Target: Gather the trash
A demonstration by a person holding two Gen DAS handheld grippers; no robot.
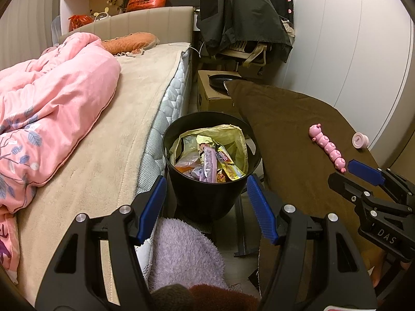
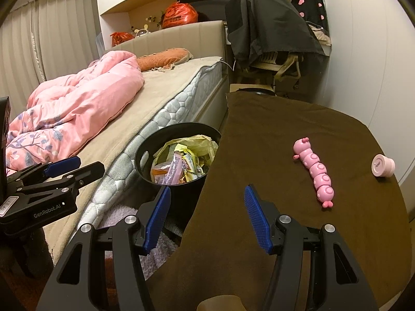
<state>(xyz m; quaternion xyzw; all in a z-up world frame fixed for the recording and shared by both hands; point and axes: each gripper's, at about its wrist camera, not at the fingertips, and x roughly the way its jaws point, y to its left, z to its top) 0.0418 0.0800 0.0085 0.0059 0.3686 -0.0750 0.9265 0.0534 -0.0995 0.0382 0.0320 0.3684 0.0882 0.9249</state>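
Black trash bin (image 1: 207,181) full of snack wrappers (image 1: 207,160), frame centre, between bed (image 1: 103,134) and brown-covered table (image 1: 298,142).

Left gripper (image 1: 206,207) and right gripper (image 2: 206,216) both hover spread, pinching nothing. At right, a pink caterpillar toy (image 2: 315,172) and small pink jar (image 2: 382,165) sit on the table.

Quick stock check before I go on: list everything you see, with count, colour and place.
Trash bin: one, black, on the floor between bed and table.
Wrappers: several, yellow, purple and orange, inside the bin.
Table: one, under a brown cloth, right of the bin.
Caterpillar toy: one, pink, on the table.
Small pot: one, pink, near the table's right edge.
Bed: one, beige, left of the bin.
Quilt: one, pink, on the bed.
Left gripper: jaws open, empty.
Right gripper: jaws open, empty.
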